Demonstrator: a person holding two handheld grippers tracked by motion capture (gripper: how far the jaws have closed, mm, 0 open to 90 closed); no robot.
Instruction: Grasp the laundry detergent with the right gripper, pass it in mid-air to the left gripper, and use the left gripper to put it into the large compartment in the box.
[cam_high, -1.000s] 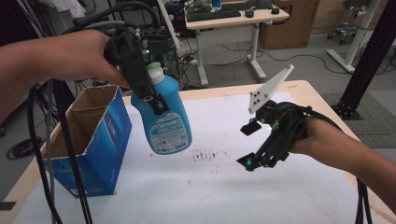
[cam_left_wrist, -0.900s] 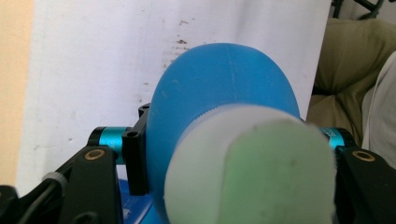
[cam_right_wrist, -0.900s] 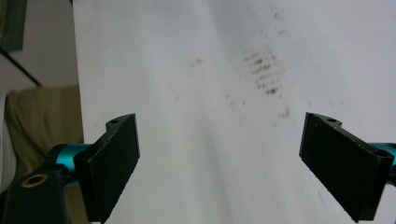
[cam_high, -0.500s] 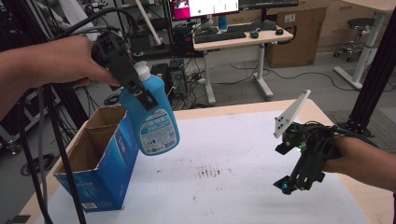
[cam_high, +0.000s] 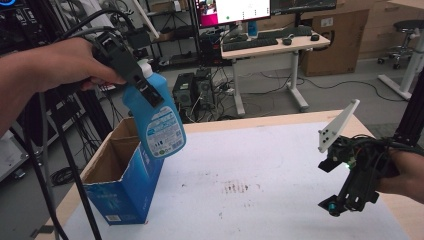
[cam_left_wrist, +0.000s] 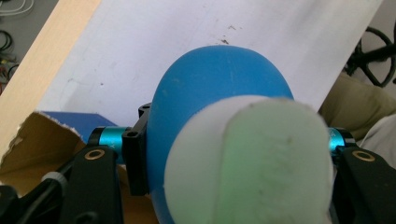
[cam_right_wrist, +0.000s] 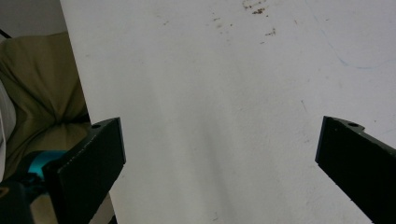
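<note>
A white sheet (cam_high: 280, 170) covered the tabletop (cam_high: 300, 118), marked with a patch of brown specks (cam_high: 237, 187) near its middle. Beyond the far edge stood a desk (cam_high: 265, 46) with a monitor (cam_high: 234, 10) and a keyboard (cam_high: 248, 44). Nothing lay between the two grippers.

The left gripper (cam_high: 137, 80) held a blue detergent bottle (cam_high: 157, 125) in the air, its fingers (cam_left_wrist: 95, 182) closed on the bottle's upper body just below the white cap (cam_left_wrist: 247, 163). The bottle hung tilted above the right rim of an open cardboard box (cam_high: 125, 175) at the sheet's left edge. What could be seen of the box's inside looked empty.

The right gripper (cam_high: 350, 200) hovered low over the sheet's right side, well apart from the bottle, its fingers (cam_right_wrist: 91, 161) spread wide around nothing.
</note>
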